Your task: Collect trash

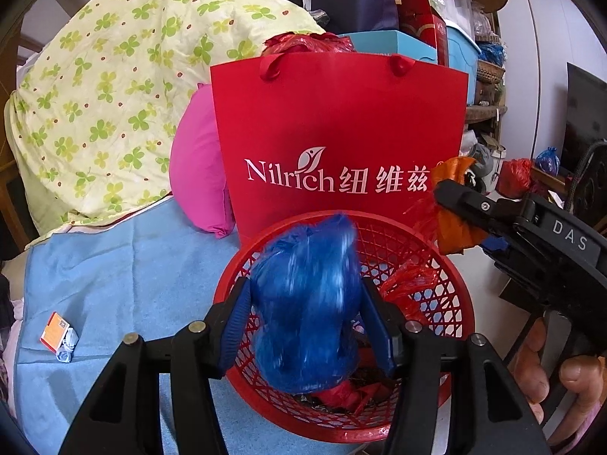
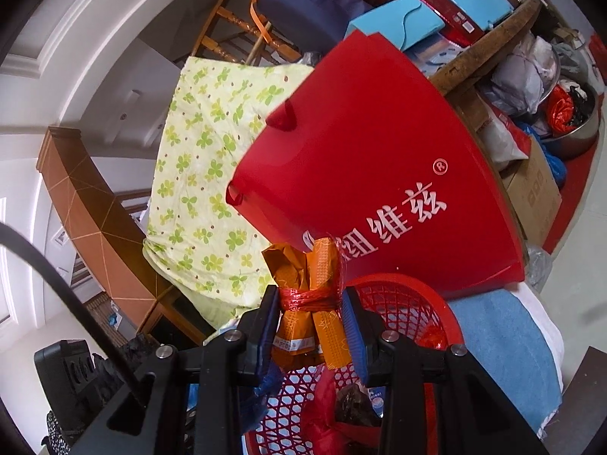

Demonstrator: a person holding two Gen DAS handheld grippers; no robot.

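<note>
A red mesh basket (image 1: pixel 467 305) (image 2: pixel 417 305) stands on a blue cloth in front of a red paper bag (image 1: pixel 341 121) (image 2: pixel 379 151). My left gripper (image 1: pixel 305 292) hangs over the basket, shut on a crumpled blue plastic bag (image 1: pixel 307 295) that looks blurred. Red and dark scraps lie in the basket's bottom. My right gripper (image 2: pixel 311 295) (image 1: pixel 453 199) is at the basket's far right rim, shut on an orange wrapper bundle (image 2: pixel 316 265) (image 1: pixel 455 229) tied with red plastic string.
A small orange packet (image 1: pixel 57 335) lies on the blue cloth (image 1: pixel 114 265) at the left. A pink pillow (image 1: pixel 193 167) and a clover-print quilt (image 1: pixel 95 94) rise behind. Boxes and bags crowd the back right. A person's hand (image 1: pixel 550 367) holds the right gripper's handle.
</note>
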